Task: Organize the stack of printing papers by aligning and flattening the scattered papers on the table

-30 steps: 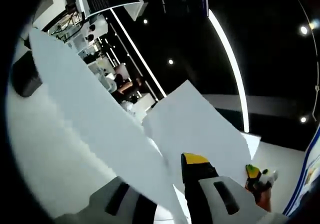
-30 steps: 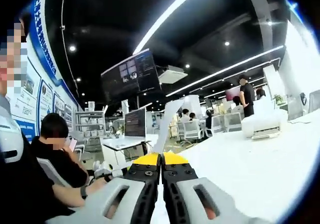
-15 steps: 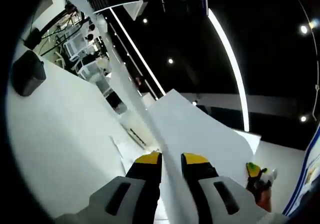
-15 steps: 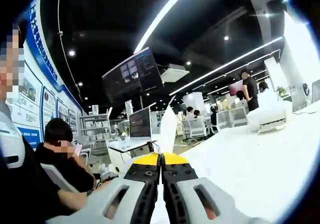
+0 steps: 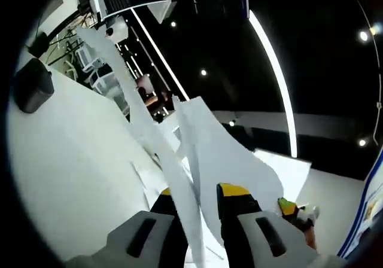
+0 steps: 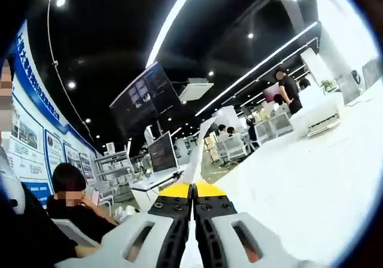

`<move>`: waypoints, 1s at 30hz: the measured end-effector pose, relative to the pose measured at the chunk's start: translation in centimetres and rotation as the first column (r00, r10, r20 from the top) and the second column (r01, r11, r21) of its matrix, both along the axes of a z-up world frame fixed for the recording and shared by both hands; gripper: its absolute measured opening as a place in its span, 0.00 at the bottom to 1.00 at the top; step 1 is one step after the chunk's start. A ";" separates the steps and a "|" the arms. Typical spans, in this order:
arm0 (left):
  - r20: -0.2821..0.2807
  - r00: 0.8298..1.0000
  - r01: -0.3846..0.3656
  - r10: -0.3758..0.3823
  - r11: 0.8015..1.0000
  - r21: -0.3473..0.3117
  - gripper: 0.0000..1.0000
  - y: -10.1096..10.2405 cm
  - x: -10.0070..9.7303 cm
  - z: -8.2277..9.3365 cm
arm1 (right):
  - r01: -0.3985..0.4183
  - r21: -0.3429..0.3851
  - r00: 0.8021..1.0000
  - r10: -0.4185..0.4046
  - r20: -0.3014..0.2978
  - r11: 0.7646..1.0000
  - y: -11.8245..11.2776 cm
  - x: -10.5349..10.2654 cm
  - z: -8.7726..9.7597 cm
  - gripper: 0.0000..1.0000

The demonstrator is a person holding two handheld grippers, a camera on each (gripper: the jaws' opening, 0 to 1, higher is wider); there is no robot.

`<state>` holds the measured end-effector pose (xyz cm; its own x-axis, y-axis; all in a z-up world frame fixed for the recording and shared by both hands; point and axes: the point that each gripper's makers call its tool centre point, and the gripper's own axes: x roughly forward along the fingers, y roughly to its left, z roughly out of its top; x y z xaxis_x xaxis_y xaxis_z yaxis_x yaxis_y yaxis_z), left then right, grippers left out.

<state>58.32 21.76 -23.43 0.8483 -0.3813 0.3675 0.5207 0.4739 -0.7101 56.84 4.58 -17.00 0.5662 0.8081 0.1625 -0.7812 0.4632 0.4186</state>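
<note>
Here, in the left gripper view, the left gripper [image 5: 200, 191] rises from the bottom centre with its yellow-tipped jaws clamped on the papers [image 5: 221, 154]. The white sheets stand up between the jaws and fan toward the upper left of the frame, one narrow edge-on strip reaching far up, a broader curved sheet bending to the right. The white tabletop [image 5: 72, 160] fills the left and lower left, tilted in the picture, and a dark box-like object [image 5: 33, 91] sits on it near the left edge. At the lower right, the yellow tip of the right gripper [image 5: 287, 207] touches the right edge of the broad sheet. Bright ceiling light strips [image 5: 275, 70] cross the dark upper right.

In the right gripper view, the right gripper [image 6: 192, 189] rises from the bottom centre with its jaws pressed together on a thin edge of paper, which stands up just above the tips in the middle of the frame. The tabletop [image 6: 311, 178] spreads across the right half. A seated person [image 6: 75, 202] is at the lower left, and a standing person [image 6: 288, 91] at the upper right.
</note>
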 end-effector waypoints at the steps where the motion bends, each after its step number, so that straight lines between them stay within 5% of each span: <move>1: 0.000 1.000 0.001 -0.001 1.000 0.000 0.20 0.0 0.0 0.0 | 0.001 0.017 1.000 -0.001 -0.022 1.000 0.0 0.4 -0.4 0.00; 16: 0.003 1.000 0.009 -0.009 1.000 0.012 0.20 -0.5 -0.1 -0.1 | 0.027 0.144 0.990 -0.007 -0.138 0.989 1.9 0.1 -2.3 0.00; 30: 0.005 1.000 0.004 -0.004 1.000 0.009 0.20 -0.2 0.1 -0.1 | -0.005 0.116 0.991 0.021 -0.135 0.993 4.9 -1.8 -3.7 0.00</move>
